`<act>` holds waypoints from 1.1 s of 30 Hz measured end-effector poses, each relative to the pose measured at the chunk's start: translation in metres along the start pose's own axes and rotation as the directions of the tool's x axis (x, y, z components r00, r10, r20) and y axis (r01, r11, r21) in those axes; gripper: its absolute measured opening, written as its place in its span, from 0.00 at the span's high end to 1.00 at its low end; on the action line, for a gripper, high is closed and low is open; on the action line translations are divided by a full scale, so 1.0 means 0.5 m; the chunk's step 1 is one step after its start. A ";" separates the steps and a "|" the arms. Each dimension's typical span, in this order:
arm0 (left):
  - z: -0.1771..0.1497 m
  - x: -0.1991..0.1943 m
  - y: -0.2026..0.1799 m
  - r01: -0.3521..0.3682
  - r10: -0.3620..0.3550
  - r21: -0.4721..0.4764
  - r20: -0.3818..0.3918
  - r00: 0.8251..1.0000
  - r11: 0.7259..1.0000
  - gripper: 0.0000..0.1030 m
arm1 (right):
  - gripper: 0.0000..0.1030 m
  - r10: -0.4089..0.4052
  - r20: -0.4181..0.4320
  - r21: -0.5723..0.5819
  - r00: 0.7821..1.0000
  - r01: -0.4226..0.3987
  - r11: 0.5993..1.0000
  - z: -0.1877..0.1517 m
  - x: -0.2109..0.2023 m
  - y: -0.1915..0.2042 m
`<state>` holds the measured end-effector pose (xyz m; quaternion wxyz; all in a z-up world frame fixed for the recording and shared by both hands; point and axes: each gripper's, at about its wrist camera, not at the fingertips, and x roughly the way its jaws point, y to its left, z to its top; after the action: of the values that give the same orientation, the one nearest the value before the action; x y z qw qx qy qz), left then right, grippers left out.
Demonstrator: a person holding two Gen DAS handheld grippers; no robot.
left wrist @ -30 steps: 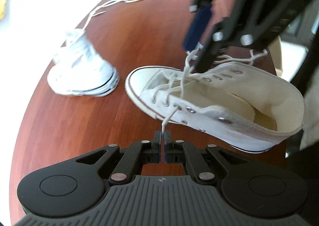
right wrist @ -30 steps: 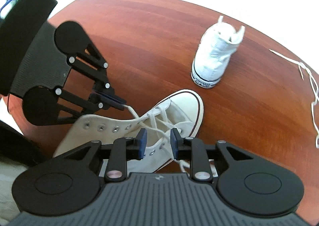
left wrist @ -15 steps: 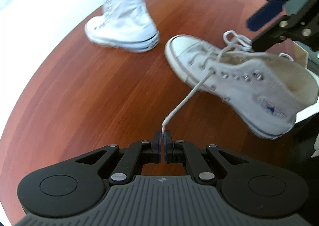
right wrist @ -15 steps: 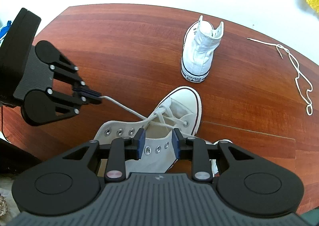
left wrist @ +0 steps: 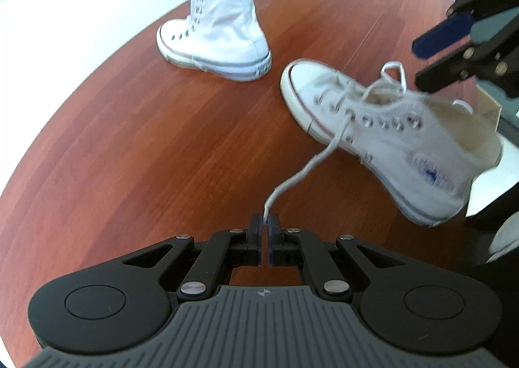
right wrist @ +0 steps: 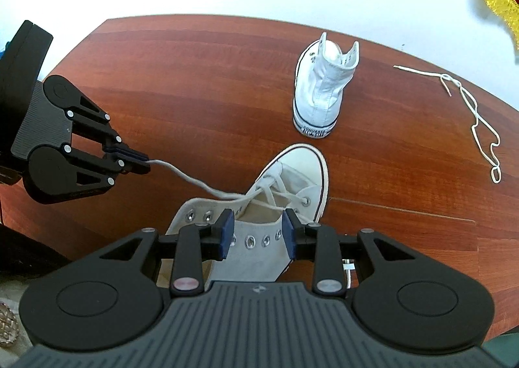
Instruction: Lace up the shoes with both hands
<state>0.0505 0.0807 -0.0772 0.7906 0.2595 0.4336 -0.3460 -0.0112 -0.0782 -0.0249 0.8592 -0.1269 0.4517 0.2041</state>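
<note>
Fingers (left wrist: 256, 235) of the left gripper (left wrist: 265, 231) are pinching the free end of a white cotton shoelace (left wrist: 319, 154), which is running slack from the tips to the lower eyelets of a cream canvas high-top sneaker (left wrist: 389, 137). This sneaker is lying at the near edge of a reddish-brown wooden surface (left wrist: 146, 147), toe pointing away from the right gripper (right wrist: 258, 231). Blue-padded fingers (right wrist: 227, 233) of the right gripper are standing apart above the sneaker's ankle collar, gripping nothing. A second white canvas high-top sneaker (right wrist: 324, 89) is standing upright farther back, unlaced, and a loose white shoelace (right wrist: 470, 112) is lying beyond it on the surface.
</note>
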 end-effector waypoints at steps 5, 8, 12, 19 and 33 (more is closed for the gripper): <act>0.025 -0.011 -0.017 0.003 -0.005 0.056 0.029 1.000 0.998 0.62 | 0.67 0.004 0.011 0.002 1.000 -0.004 1.000 0.001 -0.010 0.003; 0.040 -0.004 -0.029 0.026 -0.029 0.091 0.033 0.999 0.996 0.62 | 0.67 0.009 -0.003 0.010 1.000 -0.009 1.000 -0.001 -0.004 0.000; 0.053 0.015 -0.045 0.040 -0.045 0.148 0.033 0.998 0.988 0.62 | 0.67 -0.003 -0.011 0.020 1.000 0.003 1.000 0.001 -0.001 -0.006; 0.075 0.051 -0.074 0.053 -0.062 0.260 0.030 0.998 0.964 0.62 | 0.66 -0.011 -0.046 0.006 0.999 0.011 1.000 0.019 0.045 -0.010; 0.110 0.108 -0.125 0.052 -0.073 0.407 0.036 0.997 0.912 0.65 | 0.65 -0.046 -0.153 -0.042 0.987 0.040 0.998 0.011 0.134 -0.042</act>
<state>0.0511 -0.0149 -0.1040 0.7187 0.3950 0.3406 -0.4598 0.0365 -0.0791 -0.0765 0.8233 -0.1687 0.5098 0.1837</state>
